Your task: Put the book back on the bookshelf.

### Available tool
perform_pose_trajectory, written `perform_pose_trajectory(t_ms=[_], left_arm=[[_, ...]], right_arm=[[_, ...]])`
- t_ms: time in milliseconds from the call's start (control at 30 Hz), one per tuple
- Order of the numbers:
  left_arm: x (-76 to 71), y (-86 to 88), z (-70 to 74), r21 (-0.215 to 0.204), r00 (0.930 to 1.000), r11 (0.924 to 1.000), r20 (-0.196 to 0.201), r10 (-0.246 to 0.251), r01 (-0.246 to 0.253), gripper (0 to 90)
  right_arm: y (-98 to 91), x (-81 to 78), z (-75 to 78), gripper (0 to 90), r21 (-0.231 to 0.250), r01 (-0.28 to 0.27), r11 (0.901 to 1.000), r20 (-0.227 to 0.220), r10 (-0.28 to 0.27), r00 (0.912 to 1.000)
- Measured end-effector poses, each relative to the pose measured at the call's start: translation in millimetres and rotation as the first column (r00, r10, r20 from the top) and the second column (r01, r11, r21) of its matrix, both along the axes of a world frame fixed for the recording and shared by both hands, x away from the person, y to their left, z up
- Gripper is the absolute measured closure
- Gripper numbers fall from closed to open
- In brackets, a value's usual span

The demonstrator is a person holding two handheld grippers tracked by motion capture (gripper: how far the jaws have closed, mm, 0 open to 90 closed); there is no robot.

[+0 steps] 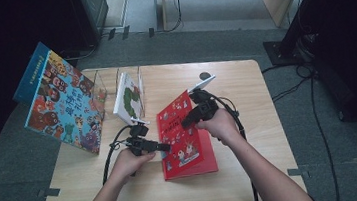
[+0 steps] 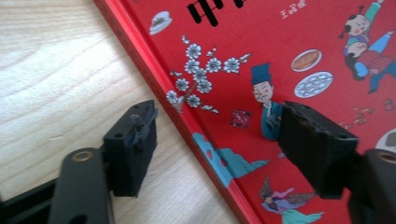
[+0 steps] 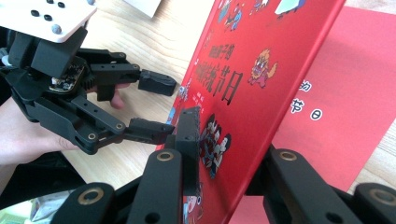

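Red picture book [image 1: 182, 130] sits on the near middle of the wooden table [image 1: 245, 88], front cover lifted, with the left gripper [image 1: 163, 146] at its left edge and the right gripper [image 1: 185, 121] on the raised cover. Left gripper view: jaws spread wide, straddling the book's red edge without pressing it; black characters up top are cut off. Right gripper view: jaws clamped on the tilted cover [image 3: 252, 88], where 节日 reads clearly and repeats in white on the red page behind.
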State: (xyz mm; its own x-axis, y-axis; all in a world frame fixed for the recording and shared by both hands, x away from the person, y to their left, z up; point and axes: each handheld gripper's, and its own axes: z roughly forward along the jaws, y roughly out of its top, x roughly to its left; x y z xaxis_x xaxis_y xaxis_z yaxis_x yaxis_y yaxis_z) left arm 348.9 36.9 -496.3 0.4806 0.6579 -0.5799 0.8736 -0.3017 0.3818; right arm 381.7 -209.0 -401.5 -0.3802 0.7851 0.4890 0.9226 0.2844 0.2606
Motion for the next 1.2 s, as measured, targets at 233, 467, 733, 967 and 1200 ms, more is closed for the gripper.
perform_pose_trajectory(t_ms=[233, 467, 733, 967, 1200], left_arm=[[1.7, 3.0, 2.6, -0.008, 1.0, 1.0, -0.003, 0.005, -0.005, 28.2], [3.1, 8.5, 3.8, -0.016, 0.9995, 0.9996, 0.016, 0.025, -0.025, 29.0], [3.2, 7.2, 2.8, -0.003, 0.9996, 0.9997, 0.014, 0.025, -0.025, 29.0], [3.2, 7.1, 2.9, -0.012, 0.9993, 0.9993, 0.01, 0.035, -0.035, 28.8], [5.7, 6.0, 5.8, -0.058, 0.9993, 0.9977, 0.008, 0.036, -0.036, 28.2]], right_arm=[[1.4, 3.1, 6.6, 81.5, 0.037, -0.008, 0.9993, -0.021, 0.008, 0.9997], [3.0, 3.6, 13.0, 85.1, 0.022, -0.02, 0.9996, -0.035, 0.02, 0.9992], [4.9, 2.3, 22.4, 88.6, -0.006, -0.061, 0.9981, -0.013, 0.061, 0.998], [3.3, 0.0, 33.2, 88.6, -0.005, -0.066, 0.9978, 0.005, 0.066, 0.9978], [-3.7, -6.6, 50.9, 88.6, 0.017, -0.079, 0.9967, 0.03, 0.078, 0.9965]])
